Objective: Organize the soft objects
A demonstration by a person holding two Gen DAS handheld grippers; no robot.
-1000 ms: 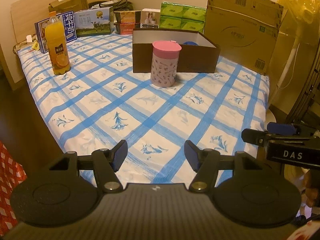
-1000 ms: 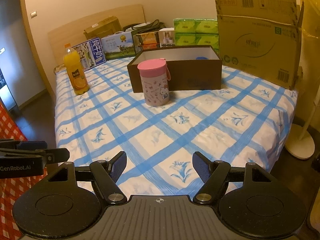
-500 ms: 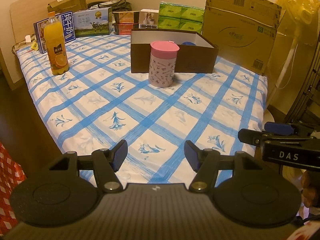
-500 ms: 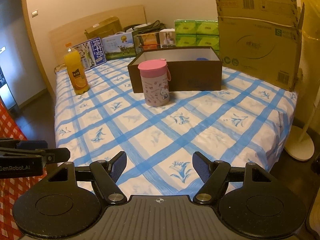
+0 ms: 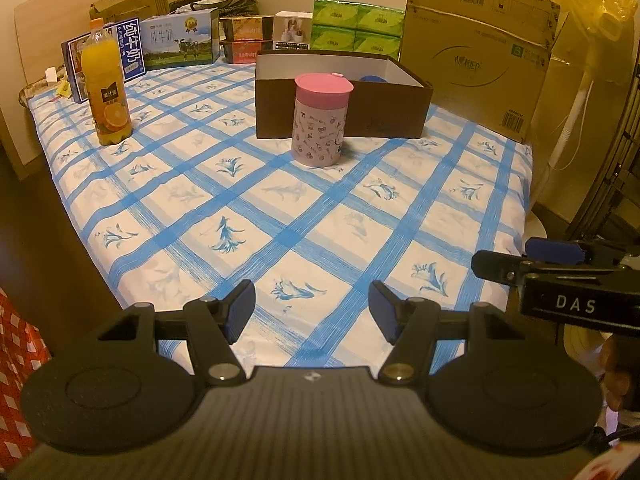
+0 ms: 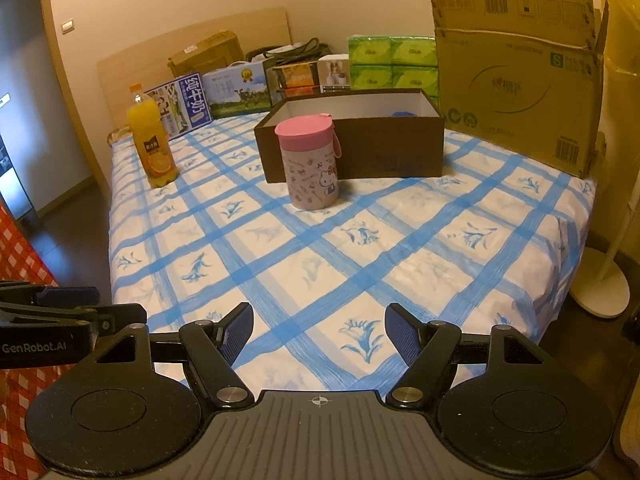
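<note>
Bed: both hand-held grippers open, empty.

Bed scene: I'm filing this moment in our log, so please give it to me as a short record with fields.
surface: bed with a blue-checked sheet
box: brown box, open top, something blue just showing inside
cup: pink-lidded cup, upright, in front of the box
bottle: orange juice bottle, upright, near the bed's left edge
back row: milk cartons, green tissue packs, big cardboard box
left gripper: open, empty
right gripper: open, empty
</note>
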